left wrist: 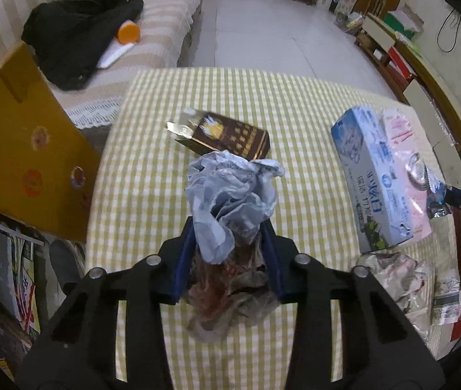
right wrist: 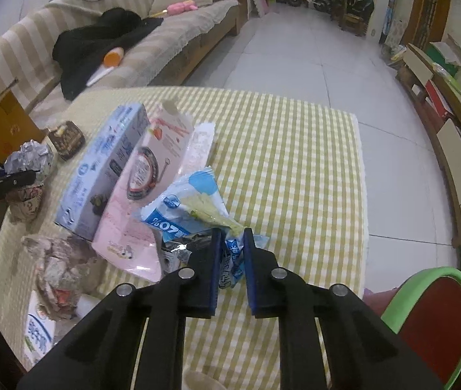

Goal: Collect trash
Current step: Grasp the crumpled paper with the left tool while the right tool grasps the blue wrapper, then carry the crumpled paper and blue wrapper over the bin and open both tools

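Note:
My left gripper [left wrist: 230, 224] is shut on a crumpled wad of pale plastic bag and brownish paper [left wrist: 230, 195], held above the checked tablecloth [left wrist: 295, 113]; the wad also shows at the left of the right wrist view [right wrist: 30, 157]. My right gripper [right wrist: 232, 234] is shut on a blue and white snack wrapper [right wrist: 191, 204], also seen at the right edge of the left wrist view [left wrist: 436, 191]. On the table lie a dark brown box [left wrist: 230, 136], a blue carton [left wrist: 370, 178], a pink package [right wrist: 162, 162] and another crumpled wad [right wrist: 61, 269].
A yellow cardboard box [left wrist: 25, 149] stands to the left of the table. A striped sofa [left wrist: 165, 26] with black clothing [left wrist: 77, 29] is behind it. A red chair with a green rim [right wrist: 435, 318] is at the right front. A low cabinet [right wrist: 451, 149] runs along the right wall.

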`<state>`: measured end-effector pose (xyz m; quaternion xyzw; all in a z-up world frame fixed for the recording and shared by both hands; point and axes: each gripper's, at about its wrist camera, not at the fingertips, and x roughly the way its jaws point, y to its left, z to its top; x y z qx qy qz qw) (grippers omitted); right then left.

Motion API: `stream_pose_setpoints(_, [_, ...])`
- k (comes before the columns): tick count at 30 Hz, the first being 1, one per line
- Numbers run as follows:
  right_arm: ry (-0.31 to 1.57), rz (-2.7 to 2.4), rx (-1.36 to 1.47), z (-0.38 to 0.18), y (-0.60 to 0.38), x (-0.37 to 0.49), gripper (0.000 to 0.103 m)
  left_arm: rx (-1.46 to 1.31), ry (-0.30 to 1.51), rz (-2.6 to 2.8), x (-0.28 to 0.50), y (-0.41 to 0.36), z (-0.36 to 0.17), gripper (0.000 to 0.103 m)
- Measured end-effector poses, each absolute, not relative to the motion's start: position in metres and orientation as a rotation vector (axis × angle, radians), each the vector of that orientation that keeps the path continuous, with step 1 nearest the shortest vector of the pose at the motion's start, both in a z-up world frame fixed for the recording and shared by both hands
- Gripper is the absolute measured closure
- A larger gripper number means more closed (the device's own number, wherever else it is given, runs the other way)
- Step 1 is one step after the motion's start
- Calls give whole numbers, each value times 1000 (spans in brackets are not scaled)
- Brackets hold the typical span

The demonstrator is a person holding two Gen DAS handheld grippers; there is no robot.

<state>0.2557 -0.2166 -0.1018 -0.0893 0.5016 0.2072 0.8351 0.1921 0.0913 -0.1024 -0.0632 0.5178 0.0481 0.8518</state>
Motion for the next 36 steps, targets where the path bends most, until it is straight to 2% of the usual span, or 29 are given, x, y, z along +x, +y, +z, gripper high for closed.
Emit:
stream_pose_setpoints(16, [966, 445, -54, -25, -241, 217, 91, -156, 933, 11, 164, 74, -24, 65])
stream_pose_setpoints(26, [983, 463, -39, -25, -245, 209, 91, -343, 1064, -15, 164, 86, -59, 63])
stream_pose_setpoints(31, [976, 463, -55, -24, -243, 211, 91, -342, 1127, -19, 164, 78, -82, 58])
stream_pose_setpoints(34, [980, 465, -59, -26, -240, 211, 91, -326, 1154, -12, 167, 76, -95, 52])
stream_pose_setpoints(36, [984, 465, -61, -27, -240, 211, 91, -318, 1169, -8, 171, 75, -102, 42])
